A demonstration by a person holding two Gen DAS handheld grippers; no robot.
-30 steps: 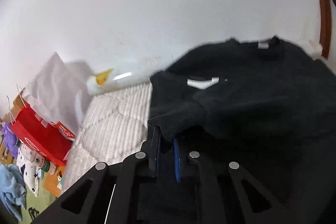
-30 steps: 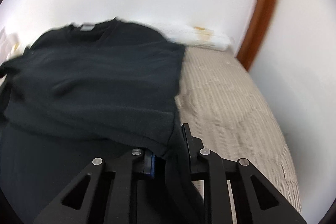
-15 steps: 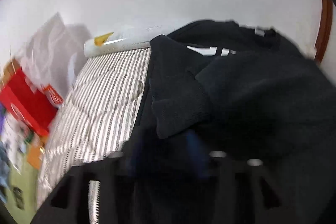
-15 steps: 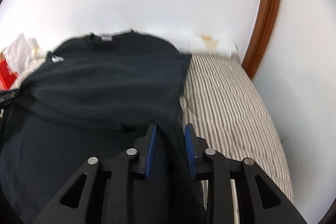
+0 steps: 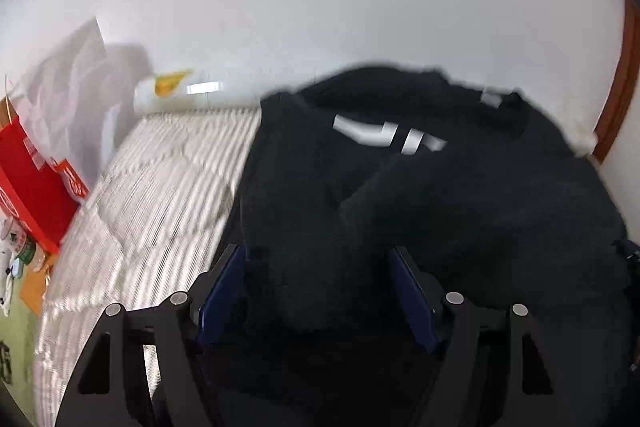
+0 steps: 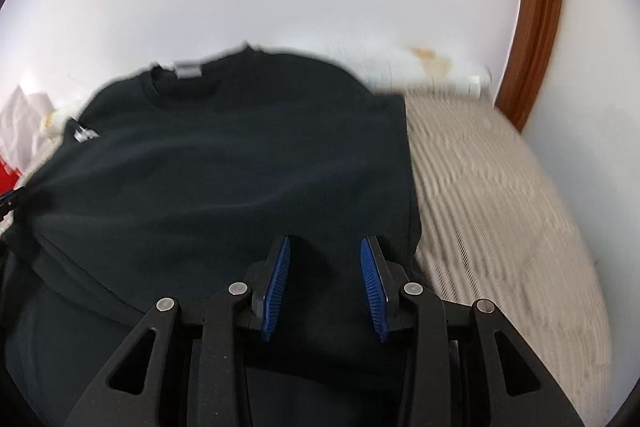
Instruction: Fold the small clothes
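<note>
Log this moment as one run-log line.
phase: releasing fold | left gripper: opening, over black shirt | right gripper: open | surface: striped mattress

We see black sweater (image 5: 460,211): matt, fuzzy knit cloth. Mattress (image 6: 500,195): striped quilted fabric. Roll (image 5: 188,93): glossy plastic wrap. Door frame (image 6: 536,15): polished wood. Box (image 5: 28,183): red cardboard.

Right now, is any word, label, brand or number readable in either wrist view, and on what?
None can be read.
Black shirt: white print on its sleeve, blurred, unreadable.
Neck tag: grey, no legible text.
Red box: white markings, too blurred.
White roll: yellow mark, no readable text.
</note>
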